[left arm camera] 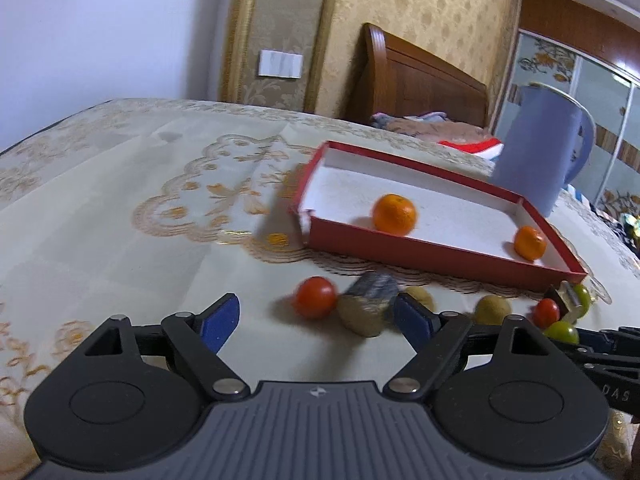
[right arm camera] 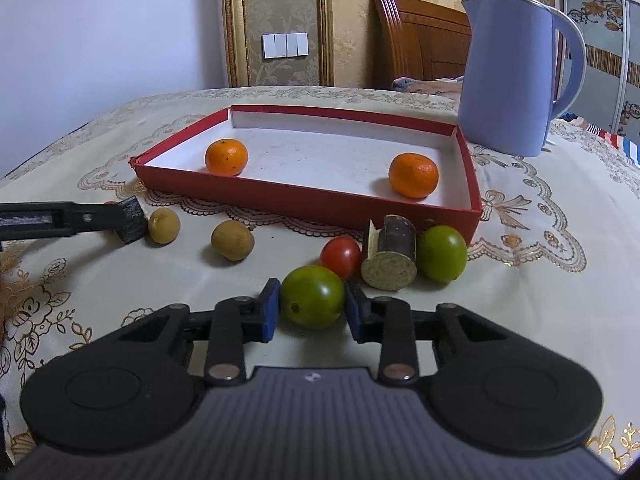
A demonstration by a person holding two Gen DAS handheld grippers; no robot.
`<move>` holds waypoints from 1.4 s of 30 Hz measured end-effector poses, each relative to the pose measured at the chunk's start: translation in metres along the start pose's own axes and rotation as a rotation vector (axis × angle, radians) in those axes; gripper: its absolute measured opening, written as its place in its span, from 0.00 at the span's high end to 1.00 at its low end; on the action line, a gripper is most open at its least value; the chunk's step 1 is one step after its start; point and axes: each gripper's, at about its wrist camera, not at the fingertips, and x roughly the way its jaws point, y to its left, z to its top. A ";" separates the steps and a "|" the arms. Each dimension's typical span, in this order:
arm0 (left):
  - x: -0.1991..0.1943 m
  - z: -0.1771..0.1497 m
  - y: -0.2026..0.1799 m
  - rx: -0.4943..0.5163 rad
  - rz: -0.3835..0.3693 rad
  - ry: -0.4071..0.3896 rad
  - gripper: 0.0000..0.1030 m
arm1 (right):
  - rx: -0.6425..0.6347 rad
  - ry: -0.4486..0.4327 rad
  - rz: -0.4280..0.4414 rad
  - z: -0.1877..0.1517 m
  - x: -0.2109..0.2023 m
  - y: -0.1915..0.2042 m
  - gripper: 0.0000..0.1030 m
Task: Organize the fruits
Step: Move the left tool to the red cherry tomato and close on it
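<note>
Right tongs (right arm camera: 311, 309) bracket a green tomato (right arm camera: 313, 296) on the tablecloth (right arm camera: 120, 280), pads just beside its sides, contact unclear; left tongs (left arm camera: 316, 320) spread wide, holding nothing, near a red tomato (left arm camera: 315, 297) and blurred cane piece (left arm camera: 366, 308); two oranges (right arm camera: 226, 157) (right arm camera: 414, 175) lie in the red tray (right arm camera: 304, 200); blue jug (right arm camera: 508, 76) behind it.

Soft even indoor light, faint shadows, fisheye-bent edges, left wrist view motion-blurred, right sharp
</note>
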 end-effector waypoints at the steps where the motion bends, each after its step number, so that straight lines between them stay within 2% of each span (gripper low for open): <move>1: -0.001 0.000 0.004 -0.002 0.011 0.003 0.18 | -0.001 0.000 0.000 0.000 0.000 0.000 0.69; 4: 0.000 0.002 0.014 -0.017 0.076 0.011 0.18 | 0.000 0.000 0.000 0.000 0.000 0.000 0.69; 8: 0.006 0.007 0.015 0.021 0.139 0.024 0.17 | 0.000 0.000 0.000 0.000 0.000 0.000 0.69; 13: 0.008 0.013 0.010 0.096 0.176 0.001 0.17 | 0.002 0.000 0.001 0.000 0.000 0.000 0.69; 15: 0.009 0.018 0.009 0.129 0.170 -0.015 0.17 | 0.003 0.000 0.002 0.000 0.000 -0.001 0.69; 16: 0.014 0.023 0.006 0.145 0.203 -0.030 0.17 | 0.000 0.000 0.000 0.000 0.000 0.000 0.69; 18: 0.028 0.029 0.001 0.195 0.332 -0.044 0.18 | 0.006 0.000 0.004 0.000 0.000 -0.001 0.69; 19: 0.032 0.032 0.000 0.205 0.354 -0.034 0.18 | 0.013 -0.001 0.009 0.000 0.000 -0.002 0.69; 22: 0.027 0.034 0.005 0.180 0.298 -0.029 0.18 | 0.019 -0.001 0.013 0.000 0.000 -0.003 0.69; 26: 0.021 0.027 0.007 0.181 0.291 -0.039 0.18 | 0.016 -0.001 0.012 0.000 0.001 -0.002 0.69; 33: 0.015 0.030 0.005 0.119 0.188 -0.021 0.18 | 0.011 0.000 0.010 0.000 0.001 -0.002 0.68; 38: 0.026 0.032 -0.002 0.114 0.150 0.018 0.18 | 0.011 0.000 0.009 0.000 0.001 -0.002 0.68; 42: 0.032 0.027 -0.004 0.131 0.152 0.045 0.18 | 0.011 0.000 0.010 0.000 0.001 -0.002 0.68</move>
